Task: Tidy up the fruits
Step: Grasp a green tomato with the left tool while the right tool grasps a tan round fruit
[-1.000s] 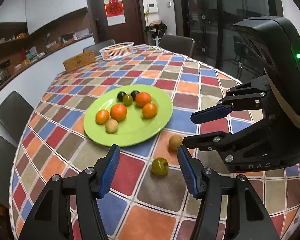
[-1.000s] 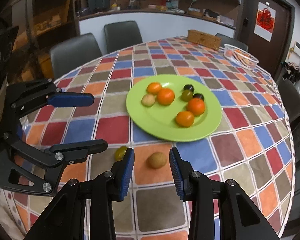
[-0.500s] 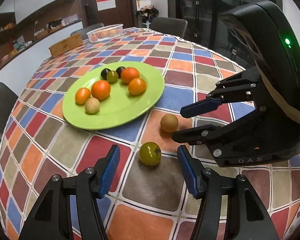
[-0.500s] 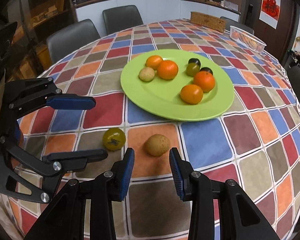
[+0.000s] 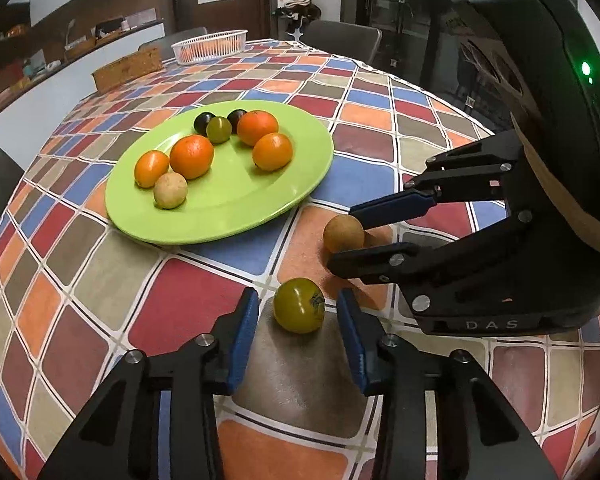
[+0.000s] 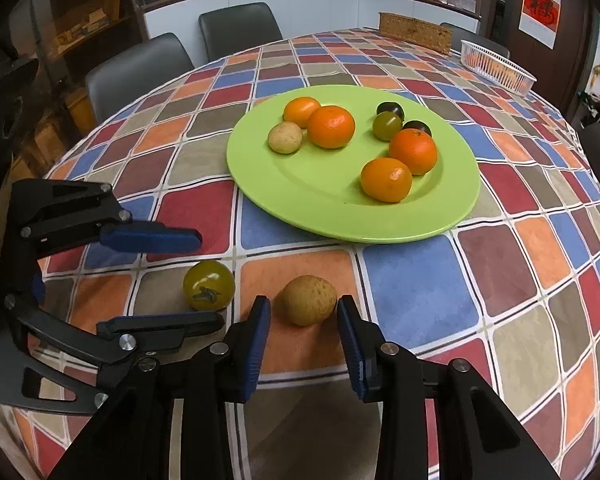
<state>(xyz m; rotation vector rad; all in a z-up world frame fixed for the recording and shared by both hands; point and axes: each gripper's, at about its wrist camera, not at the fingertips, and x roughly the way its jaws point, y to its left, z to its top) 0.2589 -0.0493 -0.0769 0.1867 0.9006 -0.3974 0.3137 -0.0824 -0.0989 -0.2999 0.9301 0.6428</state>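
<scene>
While each of my tools straddles one loose fruit on the desk (image 5: 188,300), the left tool (image 5: 298,314) is closing around the green tomato (image 5: 299,305); the right tool (image 6: 305,312) brackets the brown fruit (image 6: 309,300), narrow, not yet pressing.

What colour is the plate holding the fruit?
Lime green; the plate shows best in the right wrist view.

The plate (image 6: 452,216) was glossy green plastic or glaze. The tablecloth (image 6: 416,292) looked smooth with a slight sheen. The green tomato (image 5: 299,305) was shiny; the tan fruit (image 6: 309,300) was matt and pitted. The basket (image 5: 210,46) was white plastic lattice.
</scene>
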